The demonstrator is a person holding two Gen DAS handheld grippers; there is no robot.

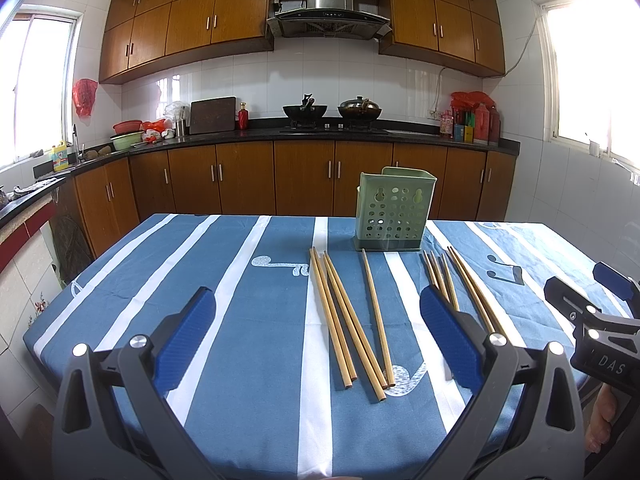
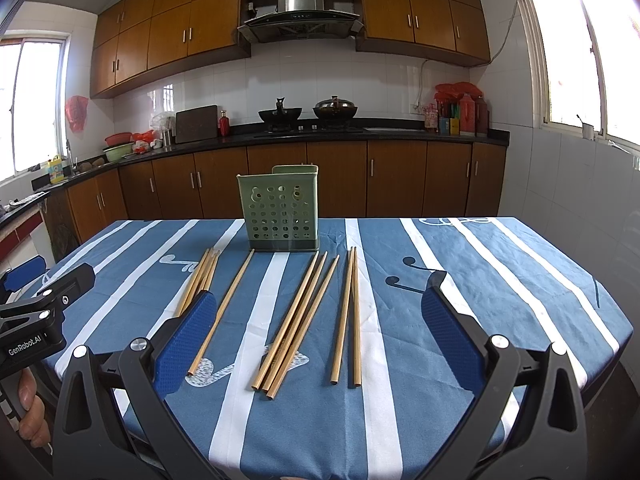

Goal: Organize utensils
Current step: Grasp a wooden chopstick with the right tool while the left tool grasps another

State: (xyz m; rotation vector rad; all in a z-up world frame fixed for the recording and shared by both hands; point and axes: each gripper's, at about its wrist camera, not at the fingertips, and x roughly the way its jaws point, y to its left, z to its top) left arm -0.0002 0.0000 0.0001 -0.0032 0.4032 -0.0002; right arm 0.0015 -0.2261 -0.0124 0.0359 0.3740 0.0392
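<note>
Chopsticks (image 2: pixel 296 320): loose, bunched groups at frame centre, below green holder (image 2: pixel 280 216). Both grippers' jaws apart, empty. Risk: thin sticks rolling, or neighbours dragged along on the worktop (image 2: pixel 500 280).

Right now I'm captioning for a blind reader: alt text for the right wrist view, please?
Wooden chopsticks lie loose on a blue-and-white striped tablecloth before an upright green perforated holder. The open right gripper hovers above them, empty; kitchen cabinets stand behind.
</note>
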